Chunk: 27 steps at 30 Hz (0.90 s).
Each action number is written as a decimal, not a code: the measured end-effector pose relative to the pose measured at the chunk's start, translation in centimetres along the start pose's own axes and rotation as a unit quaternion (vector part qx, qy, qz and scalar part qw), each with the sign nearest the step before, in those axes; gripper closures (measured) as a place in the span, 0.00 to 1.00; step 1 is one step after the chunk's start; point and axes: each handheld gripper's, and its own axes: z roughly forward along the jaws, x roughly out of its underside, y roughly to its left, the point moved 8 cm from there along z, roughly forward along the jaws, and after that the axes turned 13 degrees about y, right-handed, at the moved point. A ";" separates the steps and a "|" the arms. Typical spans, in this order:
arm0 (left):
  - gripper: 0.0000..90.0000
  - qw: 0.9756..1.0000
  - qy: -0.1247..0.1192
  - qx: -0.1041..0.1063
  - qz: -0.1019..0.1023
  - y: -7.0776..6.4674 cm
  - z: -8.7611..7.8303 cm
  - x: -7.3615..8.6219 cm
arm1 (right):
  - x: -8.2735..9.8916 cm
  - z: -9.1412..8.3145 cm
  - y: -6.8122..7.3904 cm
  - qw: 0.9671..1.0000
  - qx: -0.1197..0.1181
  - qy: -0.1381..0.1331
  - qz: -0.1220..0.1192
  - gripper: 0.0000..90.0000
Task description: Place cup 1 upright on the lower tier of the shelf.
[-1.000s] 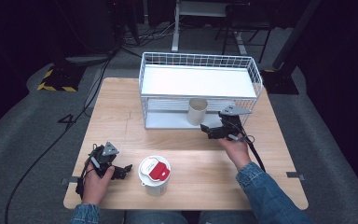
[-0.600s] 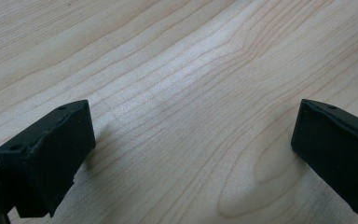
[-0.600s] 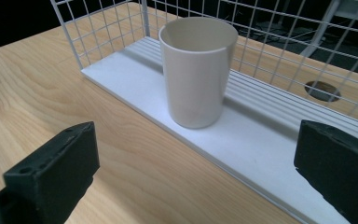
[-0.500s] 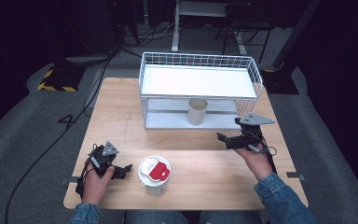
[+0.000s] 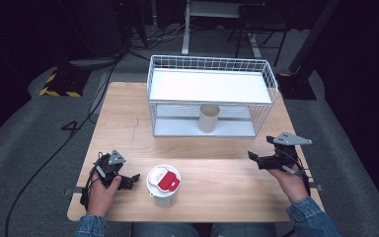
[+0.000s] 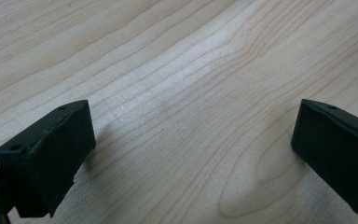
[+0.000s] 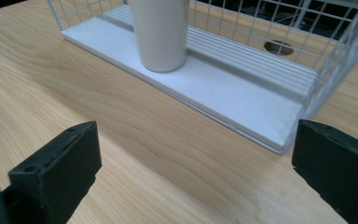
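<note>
1. The cream paper cup (image 5: 208,117) stands upright on the lower shelf of the white wire rack (image 5: 212,64), near the middle of its open front; in my right gripper view the cup (image 7: 159,32) sits on the ribbed white base plate just past the front edge.
2. The rack has a flat white upper tray and stands at the far half of the wooden desk (image 5: 128,123).
3. My right gripper (image 5: 256,158) hovers in front of the rack's right end, well apart from the cup, its jaws spread wide with nothing between them but bare desk (image 7: 144,154).
4. A white container with a red-and-white lid (image 5: 164,185) stands near the desk's front edge, just beside my left gripper (image 5: 131,178).
5. My left gripper rests low at the front left, jaws wide apart and holding nothing; its own view shows wood grain (image 6: 191,116) between them.
</note>
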 end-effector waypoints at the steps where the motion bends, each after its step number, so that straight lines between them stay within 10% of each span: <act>1: 0.00 1.000 0.000 0.000 0.000 0.0 0.0 0.0 | 0.3 -0.1 -0.2 1.000 0.002 0.003 0.000 0.02; 27: 0.00 1.000 -0.001 -0.001 0.000 0.0 0.0 0.0 | 8.2 1.3 -3.2 0.997 0.029 0.056 0.049 0.01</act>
